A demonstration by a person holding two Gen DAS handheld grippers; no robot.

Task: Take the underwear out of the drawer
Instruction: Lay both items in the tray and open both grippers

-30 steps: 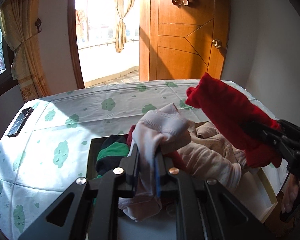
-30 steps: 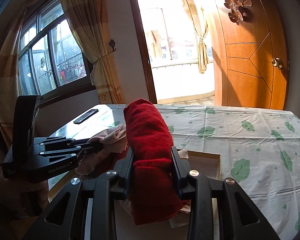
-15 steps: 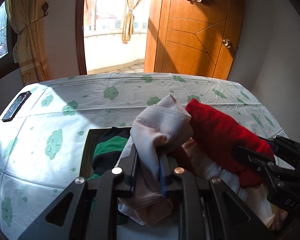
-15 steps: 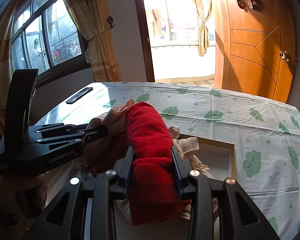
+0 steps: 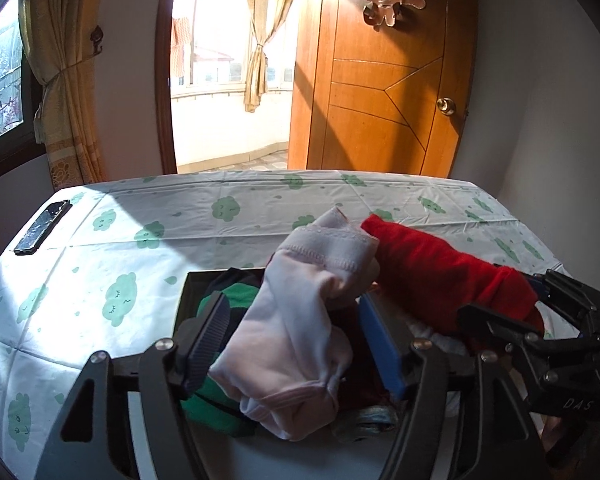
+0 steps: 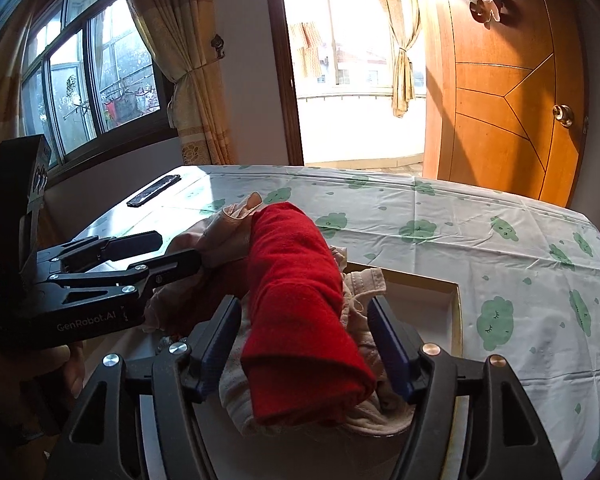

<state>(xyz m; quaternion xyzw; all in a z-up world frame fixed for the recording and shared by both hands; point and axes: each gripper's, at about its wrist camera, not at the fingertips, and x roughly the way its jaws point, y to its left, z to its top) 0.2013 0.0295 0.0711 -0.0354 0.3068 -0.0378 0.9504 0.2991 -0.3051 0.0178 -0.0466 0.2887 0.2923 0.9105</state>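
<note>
Jaws of left gripper [image 5: 290, 334] and right gripper [image 6: 302, 346] have just opened, releasing pink underwear [image 5: 300, 312] and red underwear [image 6: 296, 312] above the drawer [image 6: 458, 320], apparently to reposition them.

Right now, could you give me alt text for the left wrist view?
The open left gripper has just released pale pink underwear over a full drawer. Beside it the right gripper straddles red underwear.
</note>
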